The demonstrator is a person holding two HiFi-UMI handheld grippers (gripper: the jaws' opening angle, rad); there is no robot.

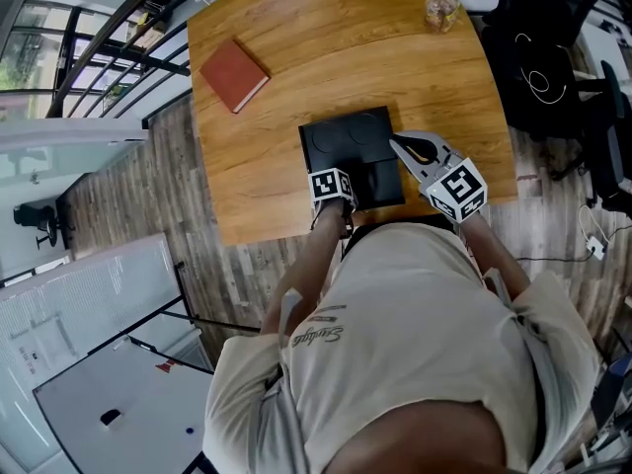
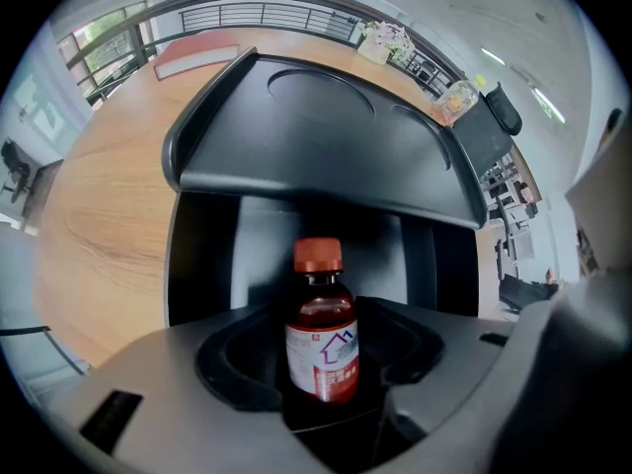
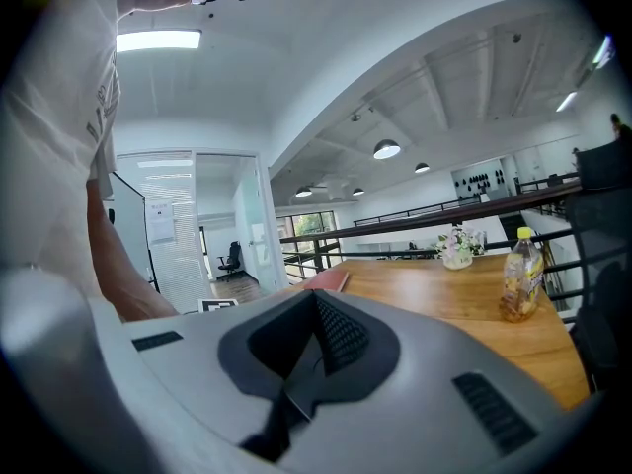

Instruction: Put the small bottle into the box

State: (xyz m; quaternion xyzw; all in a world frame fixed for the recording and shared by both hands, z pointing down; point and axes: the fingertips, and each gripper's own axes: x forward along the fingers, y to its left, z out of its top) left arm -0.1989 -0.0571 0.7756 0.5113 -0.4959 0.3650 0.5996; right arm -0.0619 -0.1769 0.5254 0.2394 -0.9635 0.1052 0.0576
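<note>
Although the head view does not show it among the dark parts ahead of the marker cube, the small brown bottle with an orange-red cap and white label (image 2: 322, 334) shows plainly in the left gripper view. It stands upright between the jaws of the left gripper (image 2: 321, 383), which is clamped on its lower body. The bottle's base sinks into the dark recess between the jaws, so the exact contact is hard to make out. The label print is too small to read.

The bottle is held in front of the open black rectangular box (image 2: 202, 255), not inside it. The box's black moulded lid with round embossings (image 2: 326, 131) is raised and tilts over the opening. The floor of the box is hidden behind the gripper body and the bottle.

The right gripper (image 3: 314, 339) has its jaws closed together with nothing between them. It is just beside the box's right edge and looks level across the light wooden table (image 1: 296, 28).

Farther off on the table lie a red hardback book (image 1: 234, 74) and a clear plastic bottle with a yellow cap (image 1: 441, 8), both well apart from the box. The person's torso cuts off the near table edge in the head view.
</note>
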